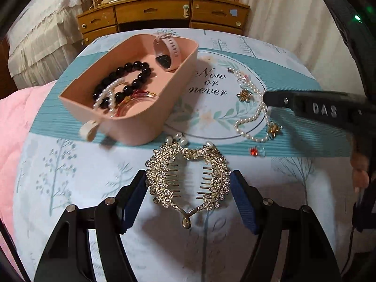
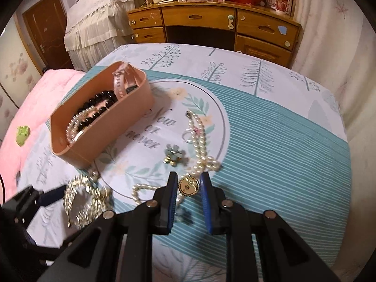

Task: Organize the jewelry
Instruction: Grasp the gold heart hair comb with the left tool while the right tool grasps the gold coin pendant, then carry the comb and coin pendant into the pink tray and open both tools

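Right now my left gripper is spread wide around the rhinestone hair comb, one blue pad on each side of it, and neither pad seems to touch it; the comb lies flat on the printed bedspread, just in front of the pink box.

My right gripper has its fingers partly parted around a small round gold charm. I cannot tell whether the pads press on it or merely flank it. In the left wrist view that gripper reaches in from the right of the box, its tip over the pearl necklace.

The necklace lies loose on the bedspread to the right of the box, well apart from it, and curls across the ring printed around the words "Now or never". Two gold flower earrings sit beside its strand, and a small red earring lies nearer to me than the necklace.

Inside the box are a black bead bracelet, a pearl bracelet draped over it, some red and gold pieces toward the near end, and a pink watch leaning at the far end. A few large pearl pieces rest against the box's near wall. Beyond the box stands a wooden dresser; left of the box lies a pink quilt.
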### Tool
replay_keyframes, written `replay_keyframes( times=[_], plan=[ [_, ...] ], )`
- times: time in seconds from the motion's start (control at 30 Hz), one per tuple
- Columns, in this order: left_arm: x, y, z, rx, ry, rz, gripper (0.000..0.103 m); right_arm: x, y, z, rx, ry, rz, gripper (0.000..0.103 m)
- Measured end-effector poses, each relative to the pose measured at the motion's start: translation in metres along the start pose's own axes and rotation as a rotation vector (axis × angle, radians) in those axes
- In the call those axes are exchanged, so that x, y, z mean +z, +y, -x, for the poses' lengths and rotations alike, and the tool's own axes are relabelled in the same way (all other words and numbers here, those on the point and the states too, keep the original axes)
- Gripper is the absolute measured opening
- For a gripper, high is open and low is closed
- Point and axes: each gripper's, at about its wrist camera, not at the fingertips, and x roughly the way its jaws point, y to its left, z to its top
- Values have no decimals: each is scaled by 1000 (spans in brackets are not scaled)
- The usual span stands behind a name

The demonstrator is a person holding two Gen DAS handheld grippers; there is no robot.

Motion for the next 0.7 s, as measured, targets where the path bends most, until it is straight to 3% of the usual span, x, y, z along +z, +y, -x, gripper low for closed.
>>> replay_keyframes(
  times=[0.37,0.5,0.7],
  plan=[
    [-4,32,56,-69,-6,23,70,25,32,5,129,35,-73,20],
    [5,45,78,-82,-47,3,70,31,44,0,182,91,-106,19],
    [27,61,104,-67,-118,-61,70,44,65,5,236,74,-117,20]
  ],
)
